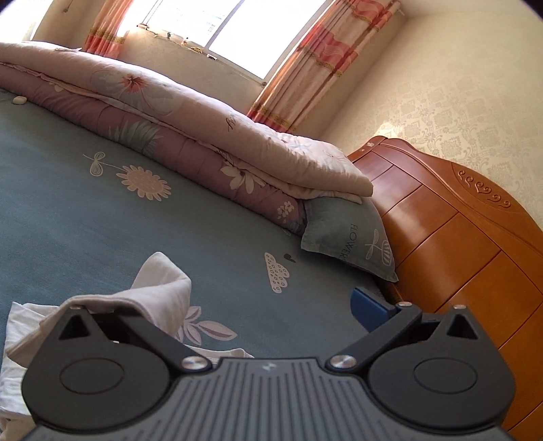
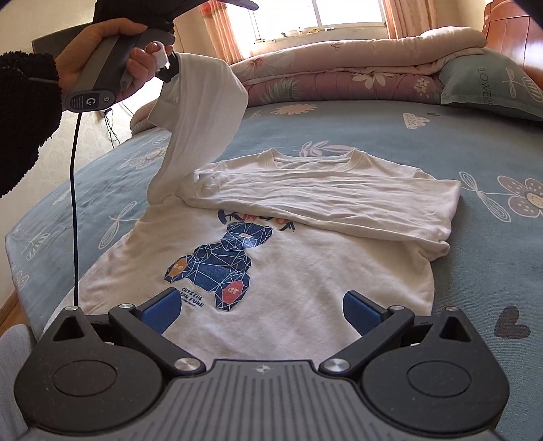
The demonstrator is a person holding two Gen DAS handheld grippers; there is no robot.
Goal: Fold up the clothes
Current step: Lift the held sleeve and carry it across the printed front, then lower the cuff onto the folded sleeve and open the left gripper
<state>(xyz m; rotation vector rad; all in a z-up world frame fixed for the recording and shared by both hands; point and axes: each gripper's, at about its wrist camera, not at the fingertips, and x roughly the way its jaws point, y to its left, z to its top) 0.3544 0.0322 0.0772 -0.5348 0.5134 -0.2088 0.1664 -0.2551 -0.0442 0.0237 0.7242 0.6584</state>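
1. Spread flat across the middle of the blue flowered bed sheet (image 2: 339, 135): white sweatshirt (image 2: 305, 278), bear print facing up, collar toward the window (image 2: 349, 13), one sleeve already folded across the chest.
2. Up at the left, other sleeve (image 2: 203, 112) lifted clear off the bed, hanging from the left gripper (image 2: 166, 68) down to the shoulder seam.
3. From the left wrist view, left gripper (image 1: 217, 305) wide apart, not pinching anything: white cloth just draped over the left finger, blue pad (image 1: 368, 310) on the right finger bare.
4. Low over the sweatshirt's hem, right gripper (image 2: 261, 310) spread open, blue pads either side of the print's lower edge, nothing between them. Can't tell if the pads touch the fabric.
5. Plenty of bare sheet to the right of the sweatshirt and beyond the collar; left side closer to the bed edge, floor (image 2: 13, 305) showing past it.
6. Along the far side, folded quilts (image 2: 356, 64) stacked under the window, pillow (image 2: 488, 84) at their right end, wooden headboard (image 1: 458, 237) just behind.
7. Black cable (image 2: 73, 190) dropping from the left gripper's handle down past the sweatshirt's left edge.
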